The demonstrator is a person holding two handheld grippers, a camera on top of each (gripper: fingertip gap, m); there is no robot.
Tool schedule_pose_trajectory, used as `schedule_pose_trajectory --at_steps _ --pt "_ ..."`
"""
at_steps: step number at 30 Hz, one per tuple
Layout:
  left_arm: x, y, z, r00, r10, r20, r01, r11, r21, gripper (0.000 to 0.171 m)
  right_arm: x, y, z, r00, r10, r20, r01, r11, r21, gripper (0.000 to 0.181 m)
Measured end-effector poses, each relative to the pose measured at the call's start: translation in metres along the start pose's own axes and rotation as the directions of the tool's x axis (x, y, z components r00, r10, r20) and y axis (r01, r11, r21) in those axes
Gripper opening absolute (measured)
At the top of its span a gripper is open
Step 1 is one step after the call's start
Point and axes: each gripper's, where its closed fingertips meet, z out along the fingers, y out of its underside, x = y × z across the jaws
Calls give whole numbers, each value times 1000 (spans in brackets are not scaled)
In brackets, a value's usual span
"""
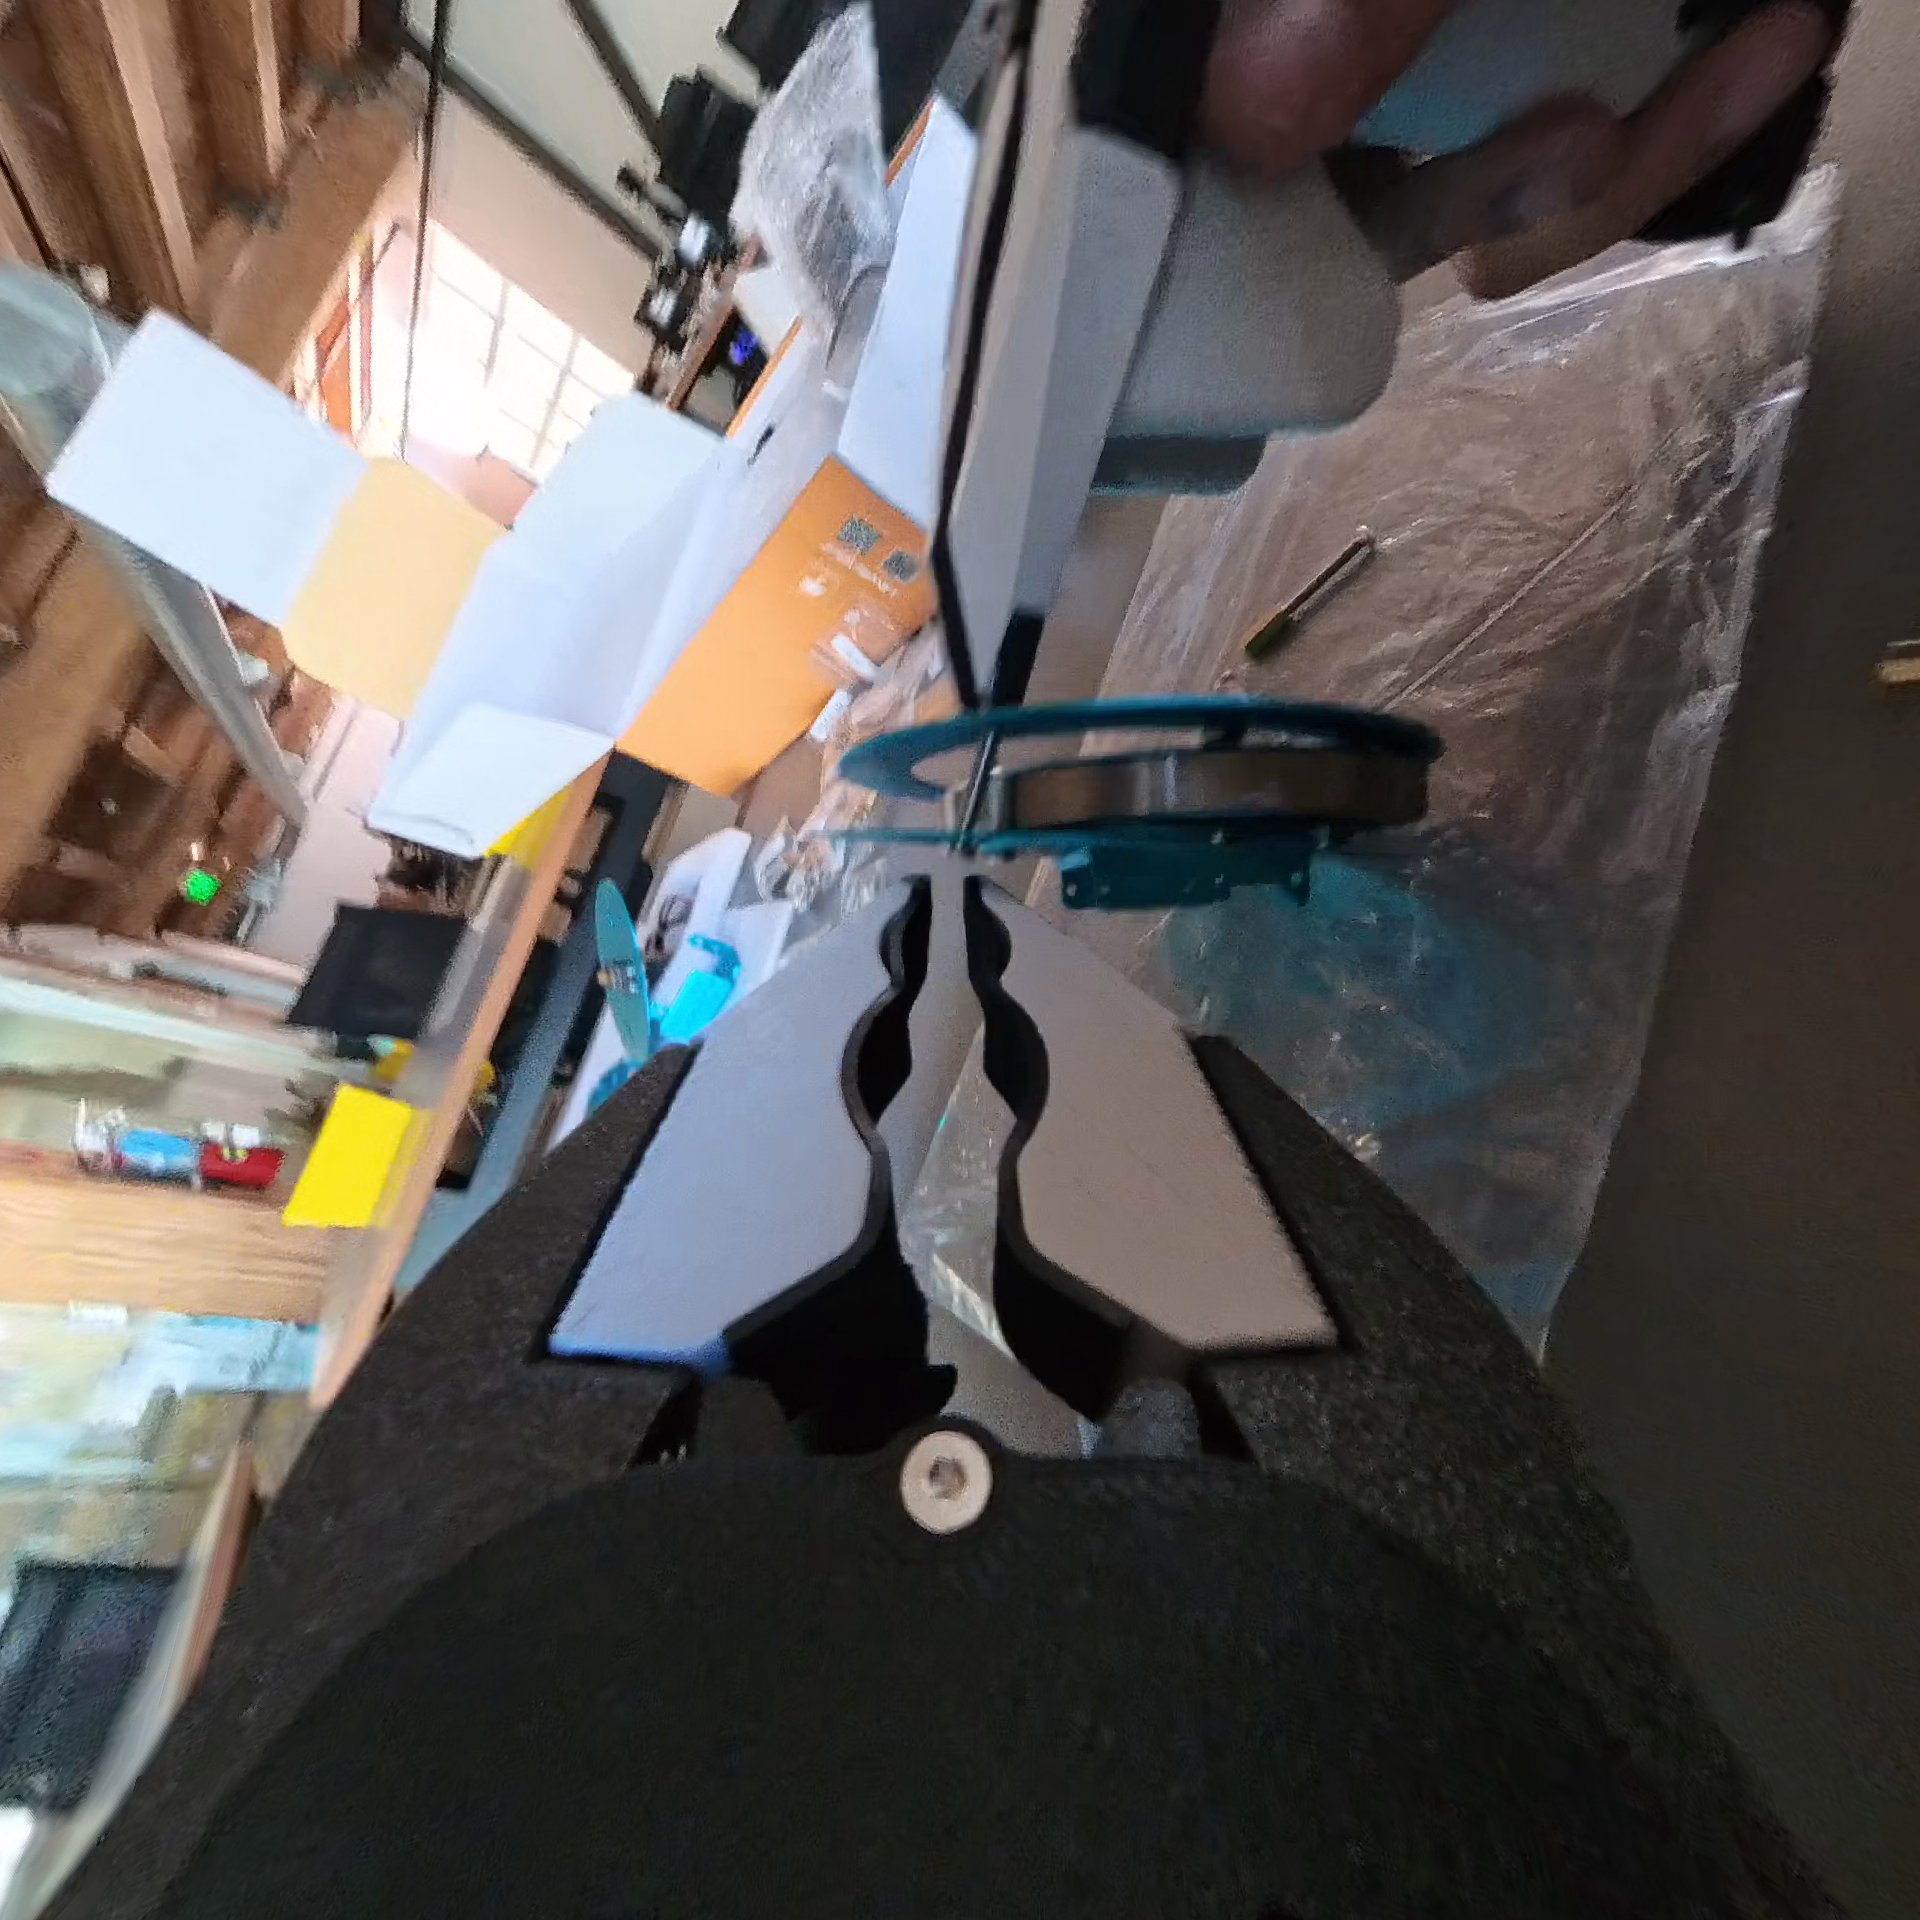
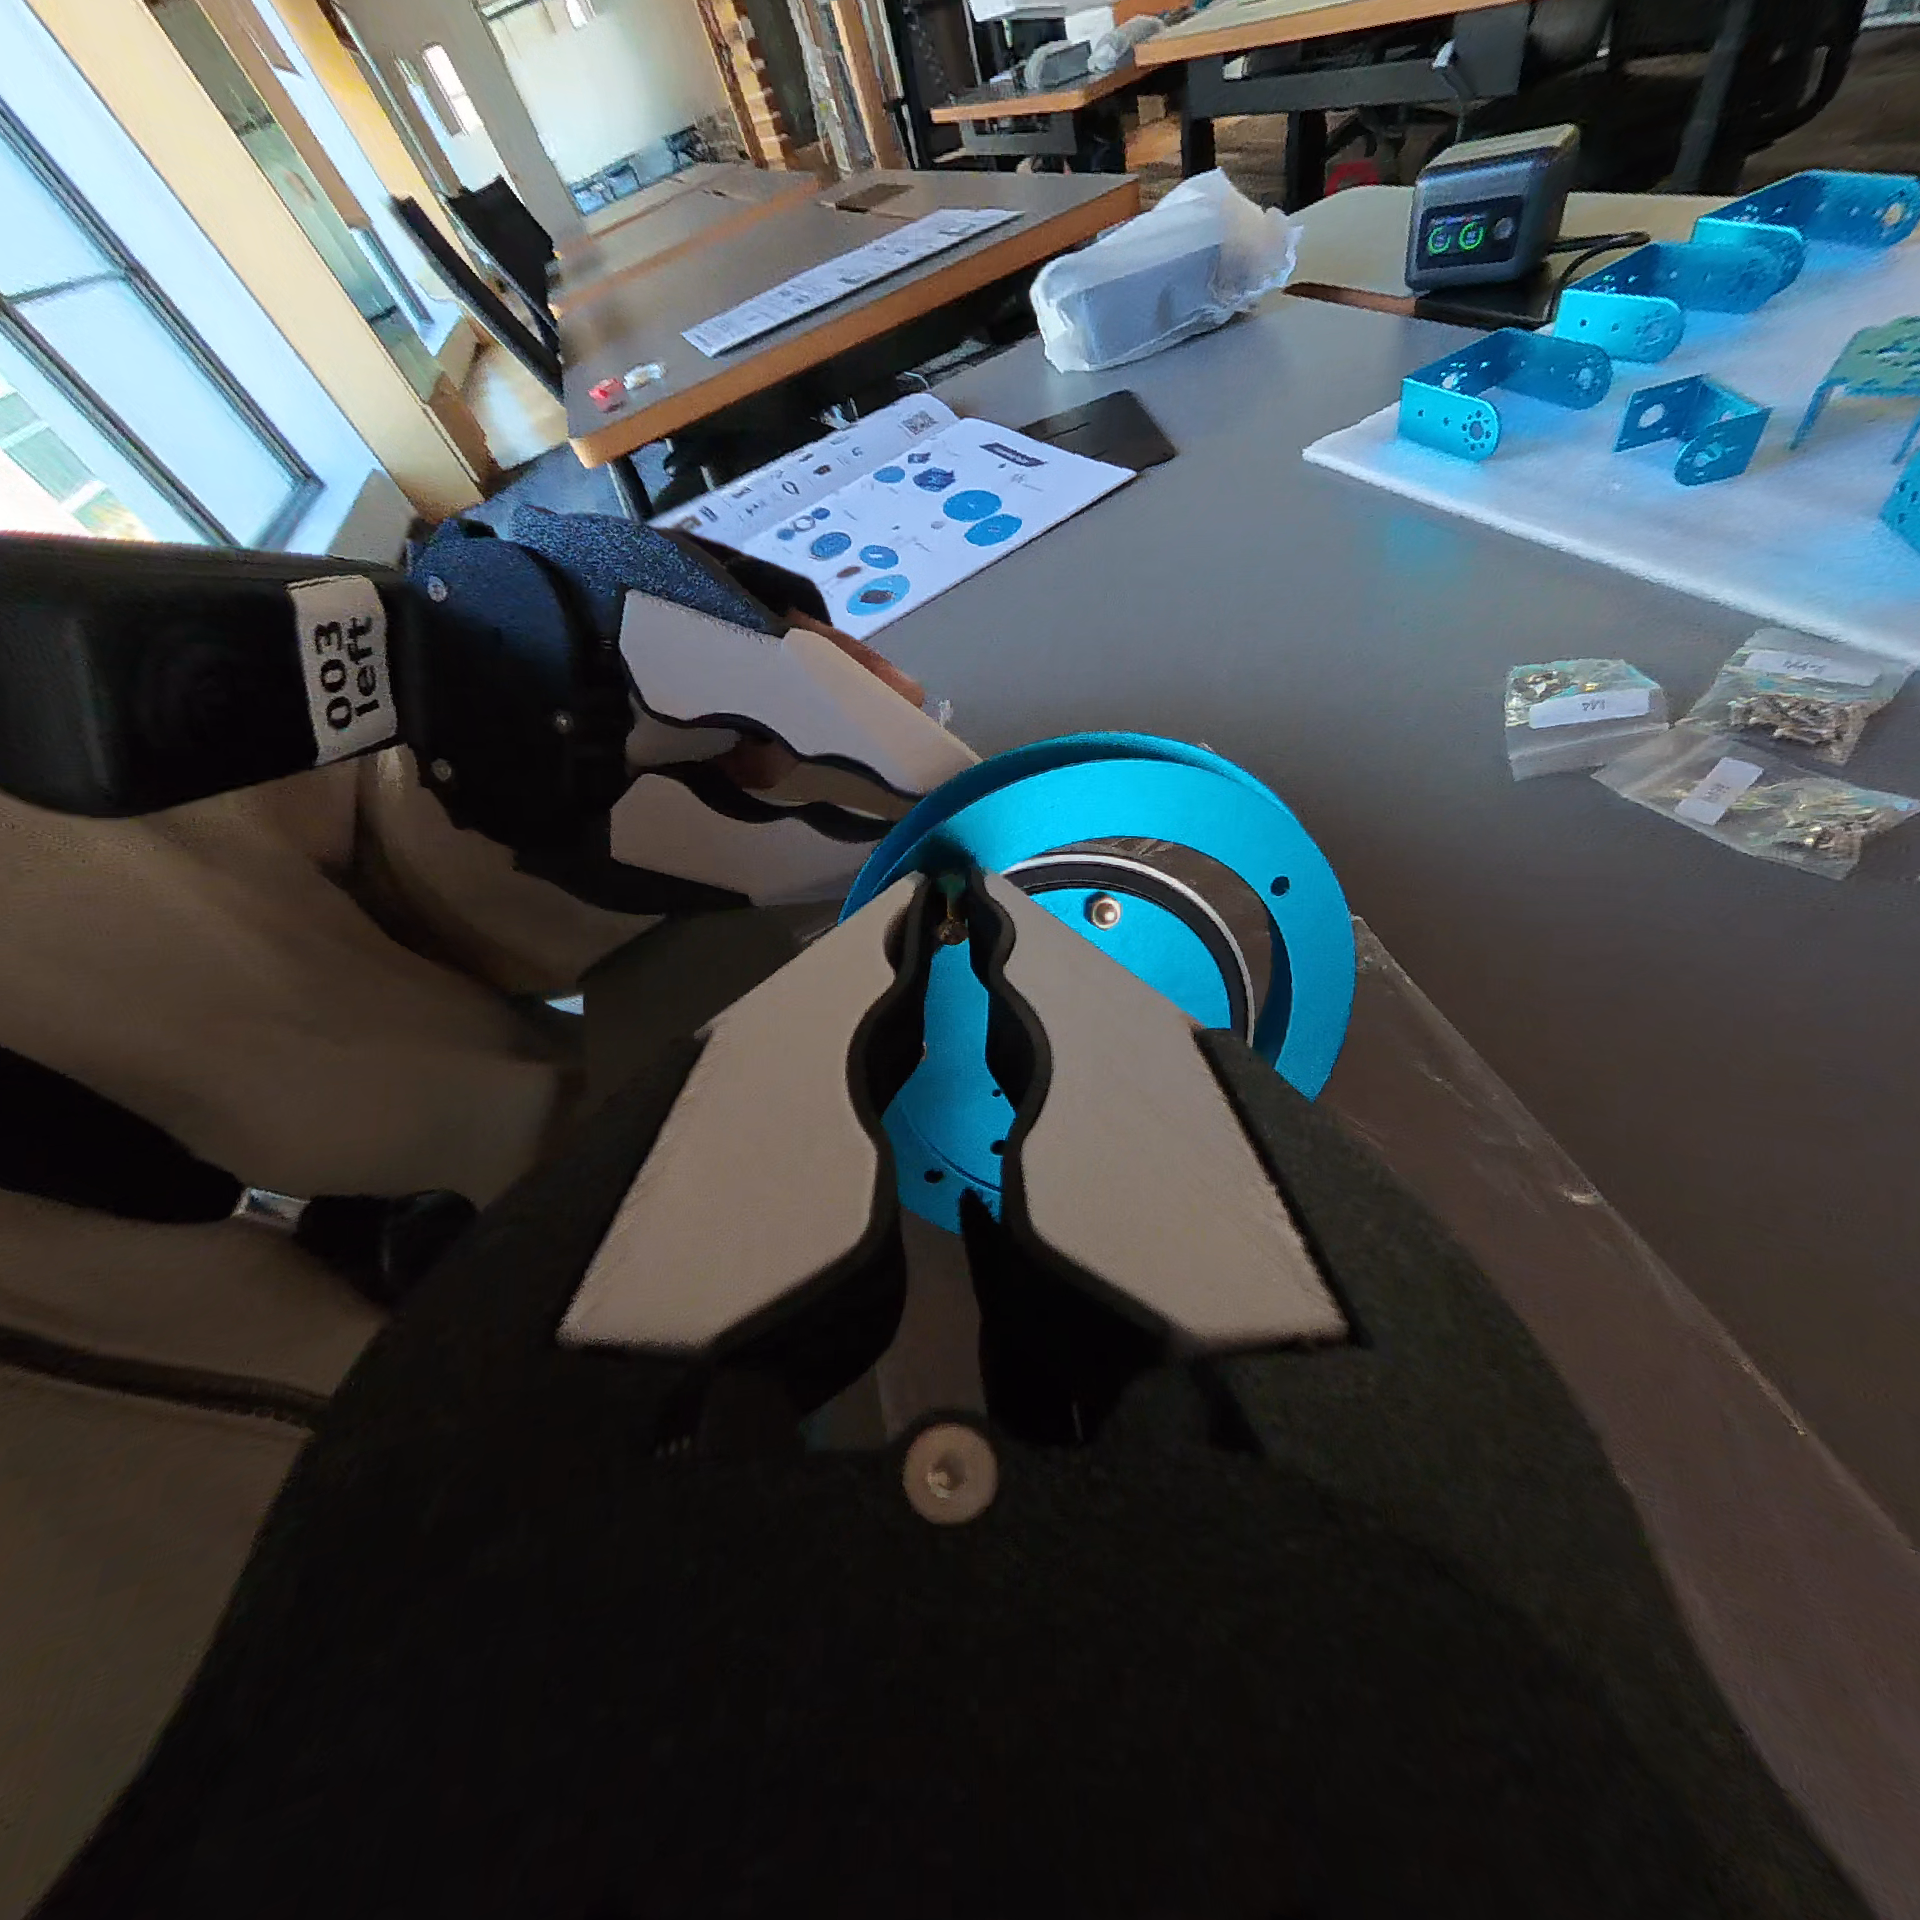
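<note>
- The right hand-held gripper (image 2: pixel 951 894) fills the bottom of its own view. Its jaws are almost together and pinch a small fastener (image 2: pixel 948 906), brass with a green end, at the very tips.
- Just beyond those tips, at mid-frame, a blue turntable bearing (image 2: pixel 1309 935) stands on edge at the near edge of the counter (image 2: pixel 1455 727). The fastener meets the face of its front plate close to the rim.
- The left hand-held gripper (image 1: pixel 940 883) comes in from the left of the frame, closed on the upper left rim of the bearing.
- Farther off, to the right, are bags of screws (image 2: pixel 1787 707).
- Beyond them lies a parts sheet (image 2: pixel 914 509).
- At the upper right, blue brackets (image 2: pixel 1496 400) sit on a white foam sheet (image 2: pixel 1662 520).
</note>
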Motion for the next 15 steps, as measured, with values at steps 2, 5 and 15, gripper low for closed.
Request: schedule_pose_trajectory --at_steps 2,5,15 --pt "-5 9 -3 998 -63 10 63 997 -33 8 4 -2 -4 999 38 19 -39 999 9 5" --pt "-3 10 -7 975 -221 -31 221 975 -17 11 11 -3 -13 995 93 27 -94 995 37 5" --pt "6 -53 -15 615 -708 -348 776 621 110 47 18 1 -38 976 213 38 -216 967 138 4"
